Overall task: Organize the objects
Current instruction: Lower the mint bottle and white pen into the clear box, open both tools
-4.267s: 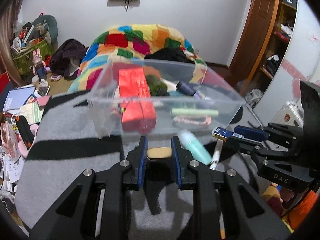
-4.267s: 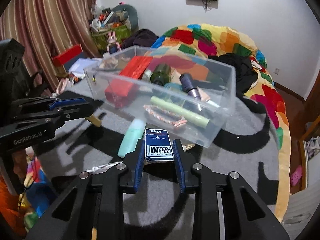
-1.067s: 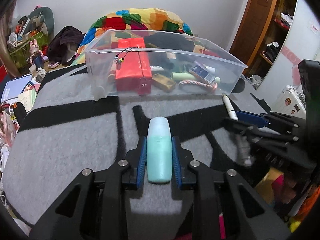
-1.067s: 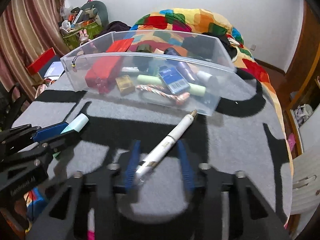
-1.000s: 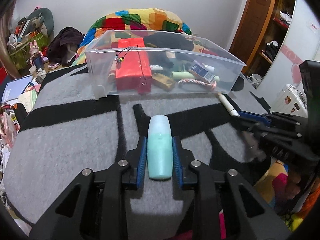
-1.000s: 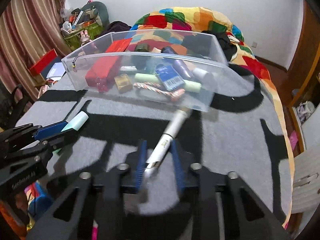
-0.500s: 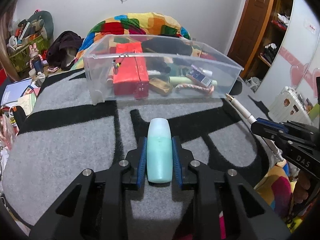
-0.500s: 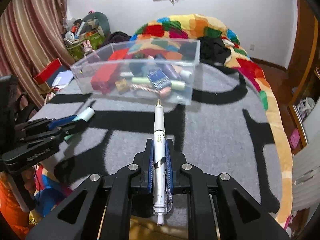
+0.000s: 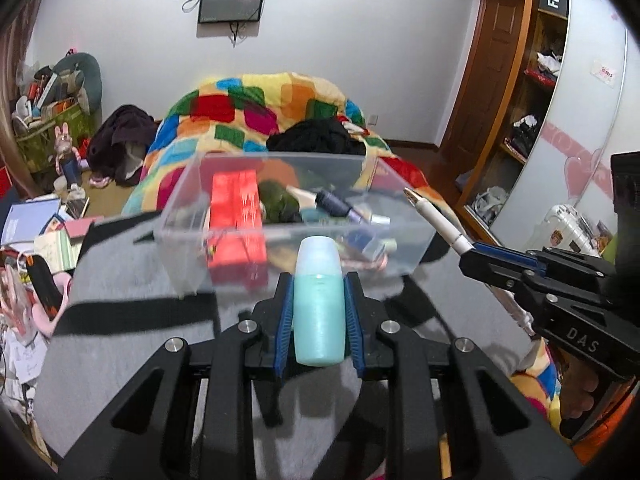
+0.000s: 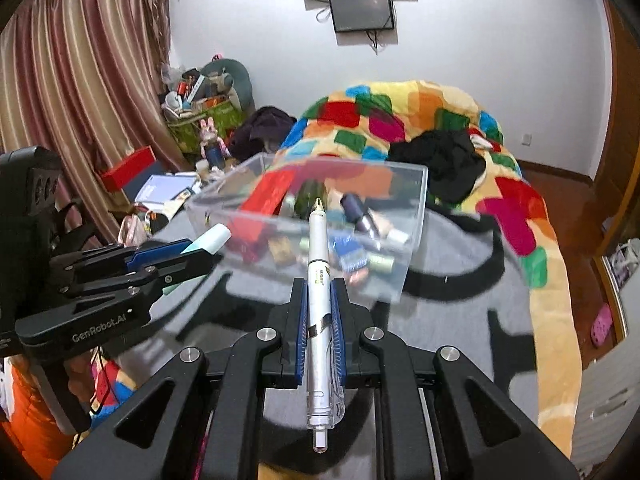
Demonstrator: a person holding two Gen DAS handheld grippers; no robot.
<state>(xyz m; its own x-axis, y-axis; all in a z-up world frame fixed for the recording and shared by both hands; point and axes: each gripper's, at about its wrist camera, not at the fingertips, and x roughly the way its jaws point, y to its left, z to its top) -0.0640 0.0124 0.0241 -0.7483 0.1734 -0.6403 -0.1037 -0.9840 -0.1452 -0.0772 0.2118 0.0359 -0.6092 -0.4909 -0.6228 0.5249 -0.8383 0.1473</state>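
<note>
My left gripper (image 9: 319,280) is shut on a pale teal bottle (image 9: 319,304) and holds it in the air just before the near wall of the clear plastic bin (image 9: 188,264). My right gripper (image 10: 319,284) is shut on a white pen (image 10: 318,280), tip forward, over the bin's near wall (image 10: 408,276). The bin holds a red box (image 9: 236,216), a dark tube (image 9: 336,206), a blue packet (image 10: 352,256) and other small items. The pen also shows in the left wrist view (image 9: 436,220), and the bottle in the right wrist view (image 10: 208,240).
The bin stands on a grey and black blanket (image 9: 132,344). A colourful quilt (image 10: 420,120) with black clothes (image 10: 440,160) lies behind it. Clutter and books (image 9: 36,232) lie on the floor to the left. A wardrobe (image 9: 580,140) stands on the right.
Both grippers have lifted off the blanket and moved toward the bin, the left with the teal bottle, the right with the pen. The bin now looks closer in both views.
</note>
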